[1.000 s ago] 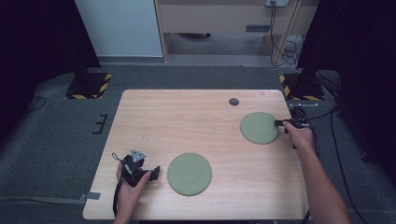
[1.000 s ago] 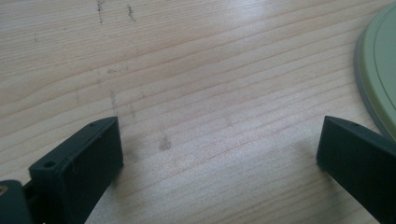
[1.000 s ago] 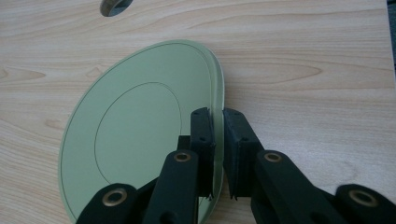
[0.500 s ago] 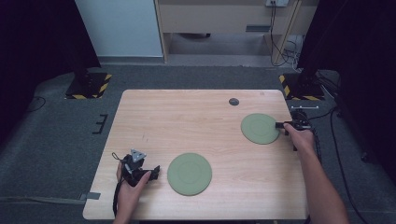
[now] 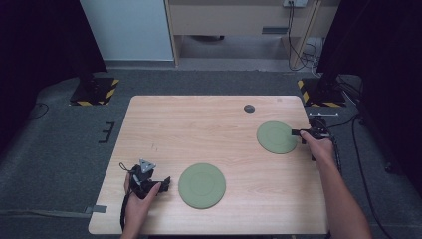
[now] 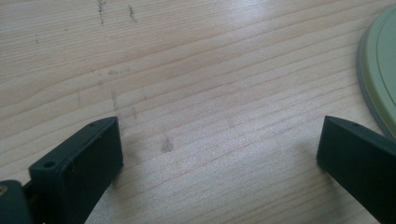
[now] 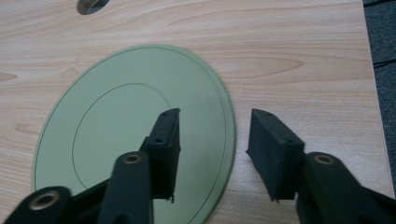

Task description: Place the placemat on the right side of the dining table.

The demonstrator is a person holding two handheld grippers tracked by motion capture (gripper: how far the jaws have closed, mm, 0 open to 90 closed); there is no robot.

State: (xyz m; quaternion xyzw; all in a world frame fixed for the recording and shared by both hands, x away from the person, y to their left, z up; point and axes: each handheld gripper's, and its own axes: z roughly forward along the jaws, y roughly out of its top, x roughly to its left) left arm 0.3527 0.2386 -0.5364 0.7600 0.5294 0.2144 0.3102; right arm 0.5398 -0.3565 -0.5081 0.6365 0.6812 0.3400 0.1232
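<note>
Far green plate's (image 7: 130, 130) near rim behind right gripper (image 7: 212, 140).

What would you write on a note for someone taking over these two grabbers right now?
Right gripper: jaws have just been opening and straddle the near edge of the far green plate, not pressing it. The plate lies flat on the table, near its right edge.
Left gripper: open, nothing between the jaws, low over bare wood beside the near green plate, apart from it.
Done: far plate looks just released.
Left: the near plate is untouched; probably the left gripper takes it next.
</note>
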